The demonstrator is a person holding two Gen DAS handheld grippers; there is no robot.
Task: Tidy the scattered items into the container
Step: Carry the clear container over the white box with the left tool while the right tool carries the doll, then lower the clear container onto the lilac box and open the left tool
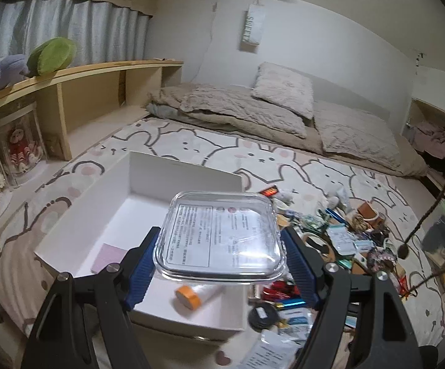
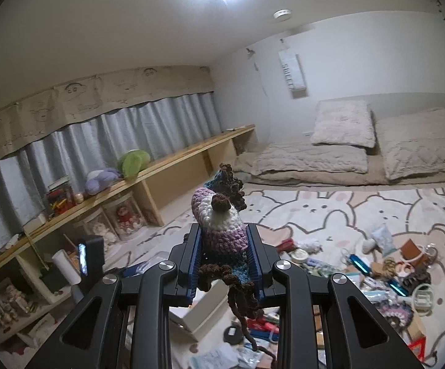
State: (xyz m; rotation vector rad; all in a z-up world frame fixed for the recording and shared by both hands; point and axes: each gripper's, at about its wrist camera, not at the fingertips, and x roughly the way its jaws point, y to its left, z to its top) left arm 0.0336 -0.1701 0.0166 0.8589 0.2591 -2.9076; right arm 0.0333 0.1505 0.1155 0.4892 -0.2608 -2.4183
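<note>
My left gripper is shut on a clear square glass dish with a printed sheet inside, its blue pads pressing the dish's two sides. The dish hangs over the near right part of a white open box on the rug. In the box lie a pink pad and an orange-capped tube. My right gripper is shut on a crocheted toy in purple, white, blue and brown, whose brown cords dangle below the jaws. A corner of the white box shows under that gripper.
Several small items lie scattered on the bunny-print rug to the right of the box: a black disc, papers, blue tubes, pouches. A low wooden shelf with plush toys runs along the left; bedding lies at the back.
</note>
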